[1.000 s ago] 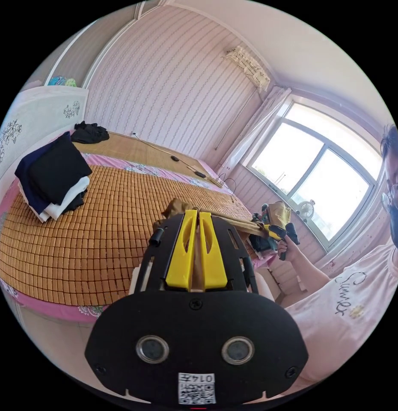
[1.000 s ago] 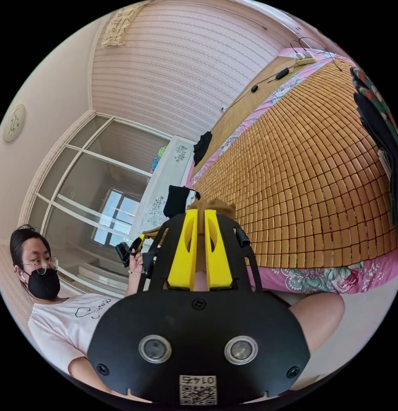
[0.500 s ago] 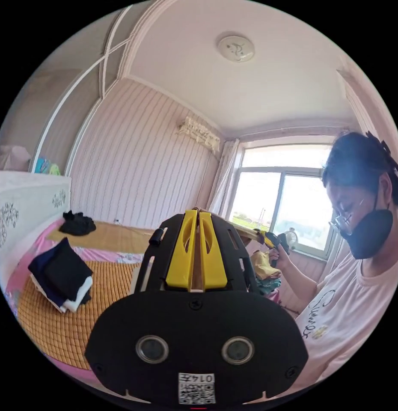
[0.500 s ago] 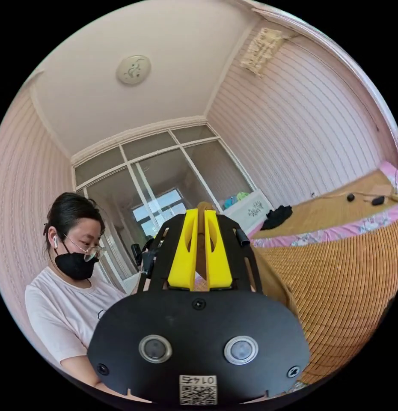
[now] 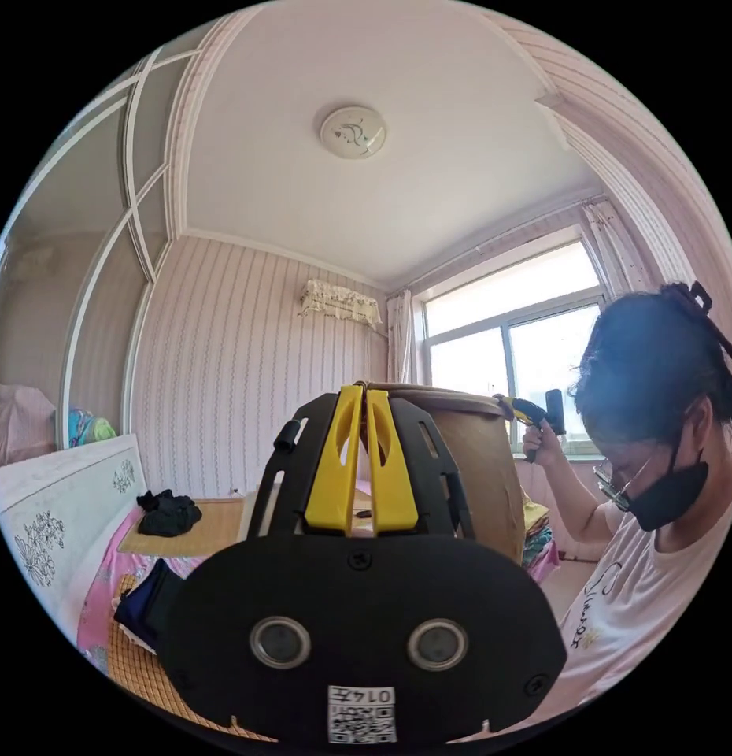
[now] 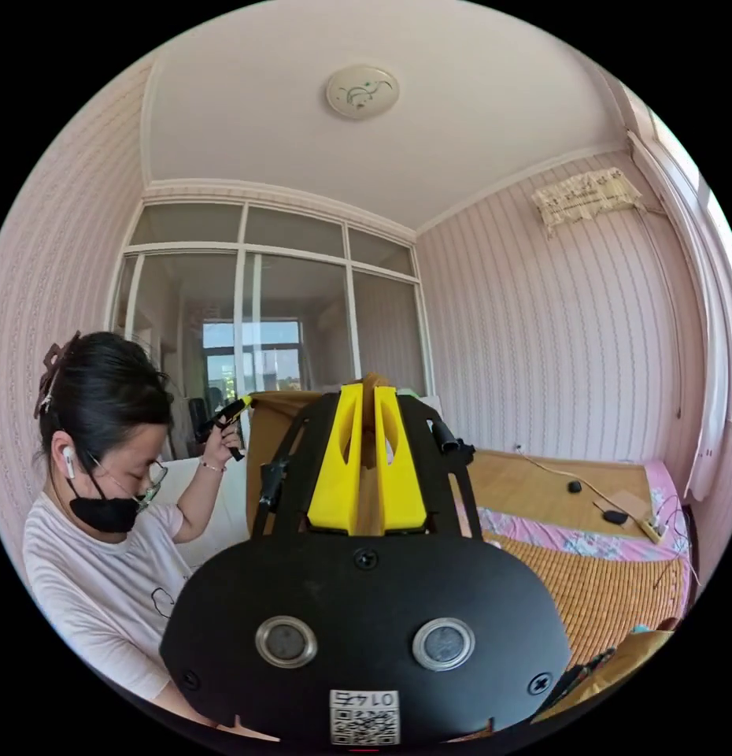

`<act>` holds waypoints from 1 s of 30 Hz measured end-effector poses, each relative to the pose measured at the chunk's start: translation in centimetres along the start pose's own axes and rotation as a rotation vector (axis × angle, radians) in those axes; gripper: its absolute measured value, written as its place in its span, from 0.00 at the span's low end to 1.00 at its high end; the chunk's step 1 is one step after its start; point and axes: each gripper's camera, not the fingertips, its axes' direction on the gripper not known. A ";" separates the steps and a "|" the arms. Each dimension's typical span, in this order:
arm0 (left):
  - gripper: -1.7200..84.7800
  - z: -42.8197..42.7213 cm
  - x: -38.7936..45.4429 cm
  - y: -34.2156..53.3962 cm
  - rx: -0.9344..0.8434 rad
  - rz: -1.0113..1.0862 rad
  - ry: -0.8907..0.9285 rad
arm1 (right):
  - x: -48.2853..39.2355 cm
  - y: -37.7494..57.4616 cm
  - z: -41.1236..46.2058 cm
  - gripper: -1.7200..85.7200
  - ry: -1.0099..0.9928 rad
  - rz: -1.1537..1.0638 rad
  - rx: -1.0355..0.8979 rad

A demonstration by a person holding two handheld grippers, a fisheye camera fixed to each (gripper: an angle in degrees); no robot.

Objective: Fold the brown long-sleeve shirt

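Up above the bed (image 6: 594, 587), between two raised hands, hangs the shirt (image 5: 472, 472): top edge stretched level, brown cloth dropping as a flat sheet. Left gripper (image 5: 364, 457) clamped shut on one end of that edge, cloth pinched between the yellow jaws. Right gripper (image 6: 367, 453) likewise shut on the other end, a brown tuft poking past the tips. Across the shirt in the left gripper view, the right gripper seen again, held high near the window (image 5: 508, 346); in the right gripper view, the left one seen beside the person (image 6: 98, 504), who looks down.

Step in hand, by the look of it: lift and spread before laying down. To do it well:
- Keep both ends level and the edge taut, no sag in the middle.
- Let the hem hang free, sleeves untwisted; sleeves not visible, so worth a check.
- Lower hem first onto the bamboo mat (image 6: 610, 598), then draw back to flatten.
- Steer well away from the dark clothes pile (image 5: 142, 610) at the mat's edge.
- Hold the grip until cloth lies flat.
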 end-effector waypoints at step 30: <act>0.01 30.8 -11.1 61.3 -1.163 -0.484 -0.072 | 25.7 34.8 25.6 0.04 0.240 0.842 -0.865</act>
